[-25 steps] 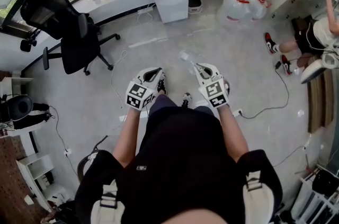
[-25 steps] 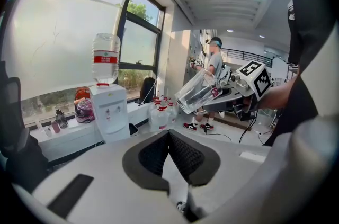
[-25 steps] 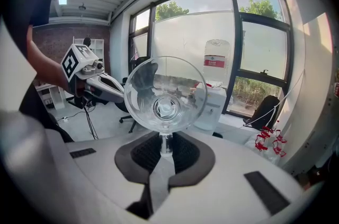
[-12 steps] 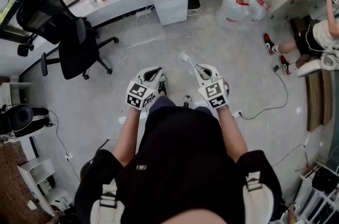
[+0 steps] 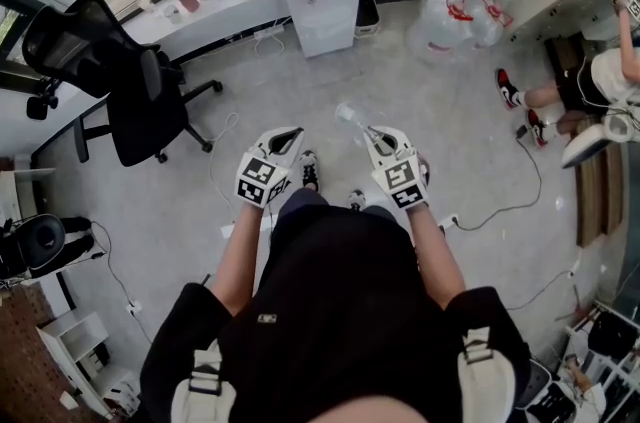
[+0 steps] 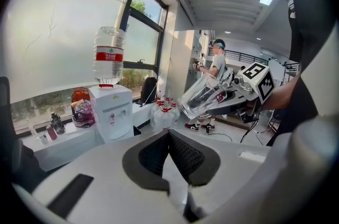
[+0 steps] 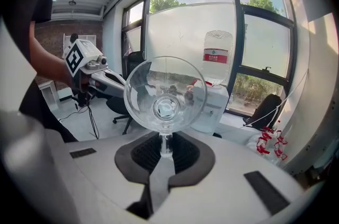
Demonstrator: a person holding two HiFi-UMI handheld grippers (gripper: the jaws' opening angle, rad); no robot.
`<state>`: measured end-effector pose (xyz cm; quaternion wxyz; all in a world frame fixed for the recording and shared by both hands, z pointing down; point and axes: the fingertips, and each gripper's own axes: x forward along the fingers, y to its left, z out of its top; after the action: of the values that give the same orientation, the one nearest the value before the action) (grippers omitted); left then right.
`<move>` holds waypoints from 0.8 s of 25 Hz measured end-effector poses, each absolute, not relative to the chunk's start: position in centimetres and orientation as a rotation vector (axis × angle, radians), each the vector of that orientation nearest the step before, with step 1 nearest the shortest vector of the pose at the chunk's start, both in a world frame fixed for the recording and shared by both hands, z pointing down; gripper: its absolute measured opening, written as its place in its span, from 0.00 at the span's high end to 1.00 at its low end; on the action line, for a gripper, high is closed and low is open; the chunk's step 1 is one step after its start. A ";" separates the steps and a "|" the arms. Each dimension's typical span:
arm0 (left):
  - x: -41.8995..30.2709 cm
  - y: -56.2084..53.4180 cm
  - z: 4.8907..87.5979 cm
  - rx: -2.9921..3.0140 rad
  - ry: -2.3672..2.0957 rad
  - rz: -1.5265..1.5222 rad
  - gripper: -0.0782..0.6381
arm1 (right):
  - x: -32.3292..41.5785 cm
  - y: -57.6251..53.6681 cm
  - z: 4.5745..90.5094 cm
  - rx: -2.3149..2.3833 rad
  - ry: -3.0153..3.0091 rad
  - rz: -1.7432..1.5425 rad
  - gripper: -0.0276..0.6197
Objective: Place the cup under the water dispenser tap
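Cup [image 7: 165,95]: clear glass, empty, tipped on its side. I saw it pinched by its lower edge betw. the right gripper [image 7: 165,144] pads, sticking out fwd of the tips. Water dispenser [image 7: 214,106]: white cabinet w/ upturned bottle on top, upright, well ahead of that gripper, apart from cup. Taps too small to read.
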<state>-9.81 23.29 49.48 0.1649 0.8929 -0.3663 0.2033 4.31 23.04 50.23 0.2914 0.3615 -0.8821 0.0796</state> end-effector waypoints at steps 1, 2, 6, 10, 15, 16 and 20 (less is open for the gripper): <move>-10.1 22.8 49.5 2.547 -1.036 0.584 0.89 | 4.0 22.6 50.2 0.969 -2.347 0.215 0.94; -10.5 22.2 49.5 2.550 -1.028 0.586 0.89 | 3.6 22.2 50.2 0.974 -2.343 0.217 0.94; -11.4 20.5 49.7 2.560 -0.991 0.592 0.89 | 2.4 20.6 50.5 0.984 -2.319 0.219 0.94; -11.9 18.7 49.8 2.580 -0.949 0.597 0.89 | 1.6 19.1 50.9 1.009 -2.296 0.235 0.94; -13.1 16.6 50.1 2.593 -0.901 0.586 0.89 | 0.4 17.8 50.9 1.047 -2.269 0.237 0.94; -13.3 16.2 50.0 2.596 -0.893 0.583 0.89 | 0.3 17.5 51.0 1.054 -2.260 0.238 0.94; -13.9 14.1 49.6 2.622 -0.871 0.571 0.89 | -0.1 15.9 50.8 1.083 -2.237 0.243 0.94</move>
<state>-13.91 14.08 49.65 0.1595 0.9175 -0.3047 0.1997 -0.14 15.93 50.85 0.3169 0.4114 -0.8496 0.0921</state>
